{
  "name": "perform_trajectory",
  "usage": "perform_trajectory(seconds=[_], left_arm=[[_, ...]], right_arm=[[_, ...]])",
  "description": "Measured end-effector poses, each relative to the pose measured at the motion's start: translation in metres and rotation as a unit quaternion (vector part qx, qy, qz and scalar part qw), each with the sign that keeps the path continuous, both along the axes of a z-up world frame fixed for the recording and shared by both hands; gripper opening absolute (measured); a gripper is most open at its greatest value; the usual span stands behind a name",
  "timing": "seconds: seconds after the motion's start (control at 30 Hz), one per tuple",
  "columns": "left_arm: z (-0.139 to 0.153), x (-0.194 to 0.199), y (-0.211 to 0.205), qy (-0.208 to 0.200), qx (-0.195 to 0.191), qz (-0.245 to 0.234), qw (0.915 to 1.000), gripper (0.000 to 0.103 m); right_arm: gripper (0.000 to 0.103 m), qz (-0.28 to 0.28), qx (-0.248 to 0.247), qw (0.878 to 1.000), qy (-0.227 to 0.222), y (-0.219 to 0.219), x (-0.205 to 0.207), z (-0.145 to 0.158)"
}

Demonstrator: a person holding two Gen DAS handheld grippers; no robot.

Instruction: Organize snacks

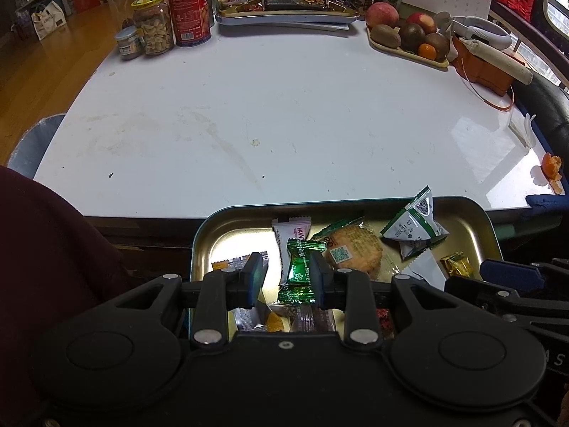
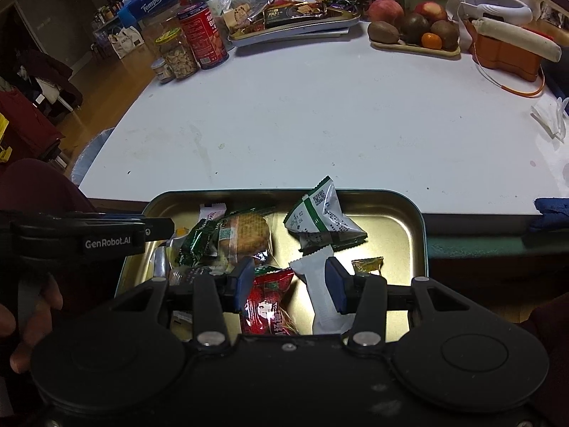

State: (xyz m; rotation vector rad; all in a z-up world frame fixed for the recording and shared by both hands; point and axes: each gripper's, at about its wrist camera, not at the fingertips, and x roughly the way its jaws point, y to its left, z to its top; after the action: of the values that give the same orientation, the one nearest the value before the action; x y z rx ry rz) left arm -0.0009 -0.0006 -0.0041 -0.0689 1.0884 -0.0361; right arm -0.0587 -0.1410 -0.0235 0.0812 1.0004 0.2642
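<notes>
A gold-lined metal tin tray (image 1: 355,202) sits just below the white table's near edge and holds several wrapped snacks. My left gripper (image 1: 287,279) hovers over its left half, open, with a green candy (image 1: 302,270) lying beside its right finger. A round cracker pack (image 1: 355,249) and a white-and-green packet (image 1: 414,227) lie further in. My right gripper (image 2: 290,284) stands open over the tray (image 2: 391,194). Beneath its jaws lie a red strawberry packet (image 2: 266,299) and a white sachet (image 2: 320,284), neither squeezed. A gold candy (image 2: 368,265) rests to the right.
The white table (image 1: 284,106) carries a second snack tray (image 1: 284,14), a fruit plate (image 1: 409,35), a nut jar (image 1: 153,28) and a red can (image 1: 185,7) along its far side. An orange box (image 1: 487,67) and peel (image 1: 551,170) lie right. A dark red sleeve (image 1: 42,249) fills the left.
</notes>
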Motion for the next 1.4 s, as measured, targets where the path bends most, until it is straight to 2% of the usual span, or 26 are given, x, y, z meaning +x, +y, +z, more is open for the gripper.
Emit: perform_trajectory(seconds=[0.83,1.1,1.2,1.4], left_arm=[[0.001,-0.0003,0.0011,-0.002,0.004,0.006,1.0,0.038],[-0.0011,0.0018,0.0012,0.01,-0.002,-0.004,0.9999,0.038],[-0.0026,0.0025,0.0,0.018,0.012,0.002,0.9998,0.04],[0.0018,-0.0001,0.0022,0.003,0.006,0.004,1.0,0.04]], right_arm=[[0.047,-0.004,0.006,1.0,0.003,-0.0018,0.0012,-0.0009],[0.047,-0.003,0.007,1.0,0.003,-0.0015,0.0012,-0.0013],[0.047,-0.002,0.006,1.0,0.002,-0.0009,0.0009,-0.0012],[0.047,0.001,0.005,1.0,0.002,0.001,0.0002,-0.0014]])
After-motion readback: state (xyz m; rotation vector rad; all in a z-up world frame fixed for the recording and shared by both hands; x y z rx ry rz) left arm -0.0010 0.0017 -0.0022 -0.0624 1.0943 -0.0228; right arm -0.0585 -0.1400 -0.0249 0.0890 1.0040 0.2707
